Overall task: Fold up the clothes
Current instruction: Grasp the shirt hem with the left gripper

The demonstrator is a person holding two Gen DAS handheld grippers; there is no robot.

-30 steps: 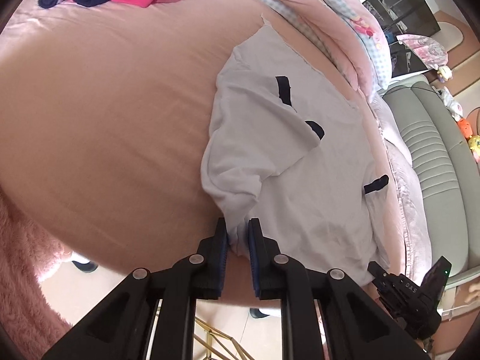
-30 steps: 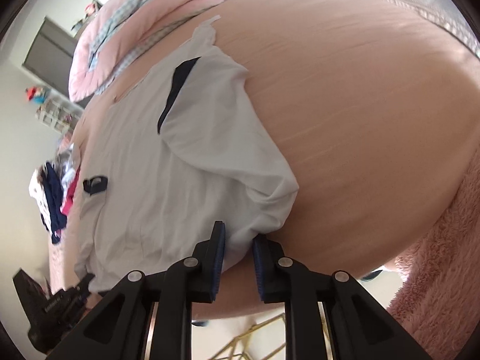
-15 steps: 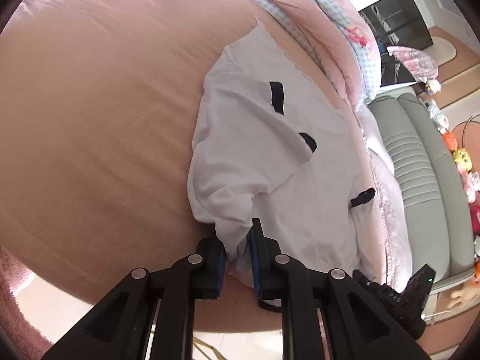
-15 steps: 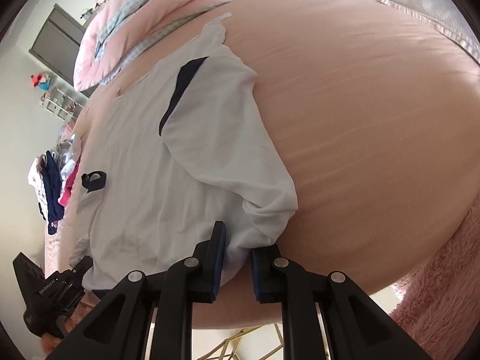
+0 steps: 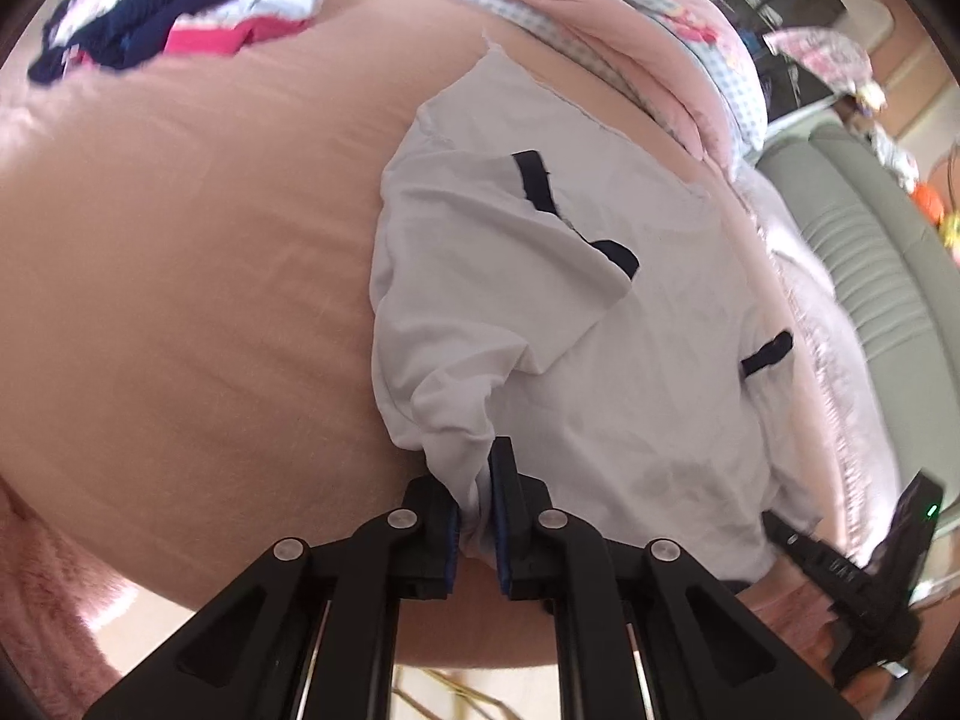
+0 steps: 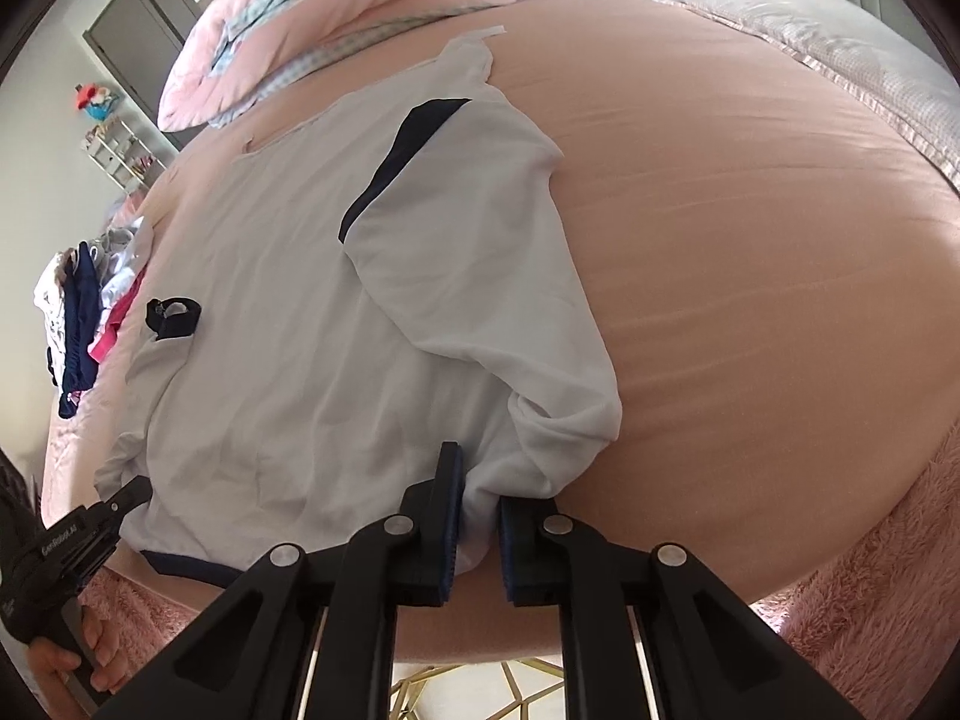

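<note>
Left wrist view: our left gripper (image 5: 475,516) is pinched on a bunched corner of the white shirt (image 5: 630,420) at the lower centre of the frame, jaws nearly together with cloth between the blue pads. The shirt lies spread over the pink bed (image 5: 180,300), one sleeve flap with navy trim turned inward across the body. In the right wrist view, our right gripper (image 6: 480,531) bites the other near corner the same way, low in the centre. We judge that holding both hem corners lets the edge travel evenly and stay taut for a fold. A pile of other clothes (image 5: 168,18) waits at upper left, a quilt (image 6: 336,42) at the top.
</note>
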